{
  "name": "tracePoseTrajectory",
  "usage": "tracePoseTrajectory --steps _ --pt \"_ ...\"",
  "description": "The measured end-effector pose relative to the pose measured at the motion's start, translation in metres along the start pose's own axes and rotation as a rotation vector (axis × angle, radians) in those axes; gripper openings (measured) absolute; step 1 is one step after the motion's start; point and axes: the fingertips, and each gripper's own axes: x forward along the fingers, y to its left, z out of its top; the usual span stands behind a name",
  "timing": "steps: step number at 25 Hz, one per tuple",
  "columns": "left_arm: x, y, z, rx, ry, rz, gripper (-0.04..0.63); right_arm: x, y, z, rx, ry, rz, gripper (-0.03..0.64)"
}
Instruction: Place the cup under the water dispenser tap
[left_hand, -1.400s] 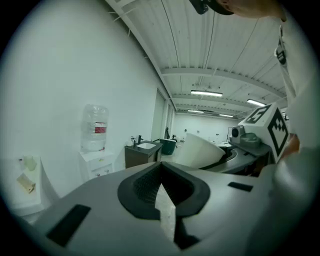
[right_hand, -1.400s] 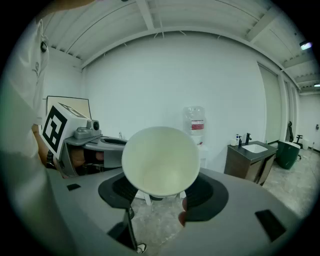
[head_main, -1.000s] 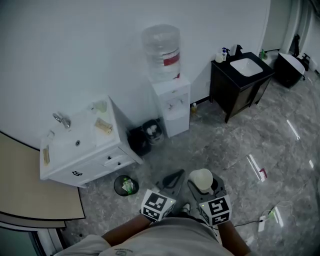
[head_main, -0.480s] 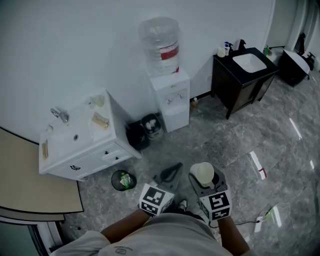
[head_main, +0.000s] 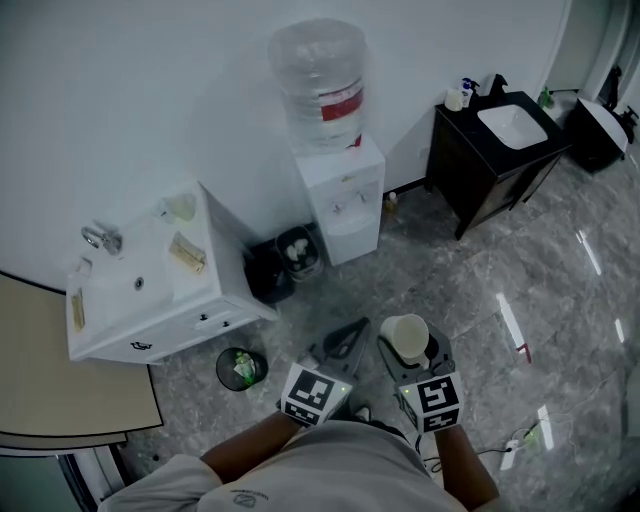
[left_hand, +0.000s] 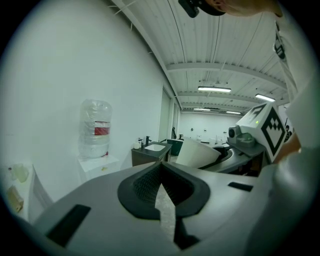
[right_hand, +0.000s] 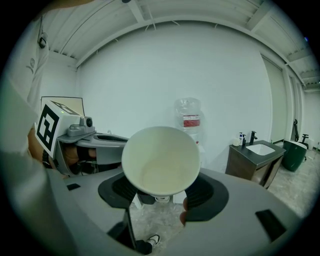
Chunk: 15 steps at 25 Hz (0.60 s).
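Observation:
A white paper cup (head_main: 405, 333) (right_hand: 160, 161) is held by its base in my right gripper (head_main: 409, 352) (right_hand: 159, 199), which is shut on it; the cup's open mouth tips back towards the camera and looks empty. My left gripper (head_main: 345, 345) (left_hand: 162, 189) hangs just to its left, shut with nothing in it, and the cup (left_hand: 197, 152) shows off to its right. The white water dispenser (head_main: 340, 195) (right_hand: 188, 121) (left_hand: 95, 137) with a clear bottle (head_main: 320, 85) stands against the wall, well ahead of both grippers. Its taps (head_main: 345, 206) sit above a recess.
A white sink cabinet (head_main: 110, 318) stands at the left and a black vanity (head_main: 478, 160) with a white basin at the right. Black bins (head_main: 285, 262) sit beside the dispenser, and a small round bin (head_main: 238, 368) is on the marble floor near my left gripper.
The head view has shifted forward, so the dispenser stands larger and higher in it. Both grippers keep their places and the cup stays held.

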Motion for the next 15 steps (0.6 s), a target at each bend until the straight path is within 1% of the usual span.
tracePoseTrajectory --steps 7,11,15 --pt "0.068 0.086 0.016 -0.005 -0.015 -0.047 0.006 0.100 -0.049 0.038 0.004 -0.006 -0.047 0.278" --pt "0.099 0.120 0.024 -0.003 -0.016 -0.070 0.005 0.143 -0.075 0.053 0.007 0.000 -0.066 0.278" --pt "0.130 0.141 0.033 0.005 -0.027 -0.081 0.005 0.178 -0.106 0.060 -0.010 0.008 -0.076 0.278"
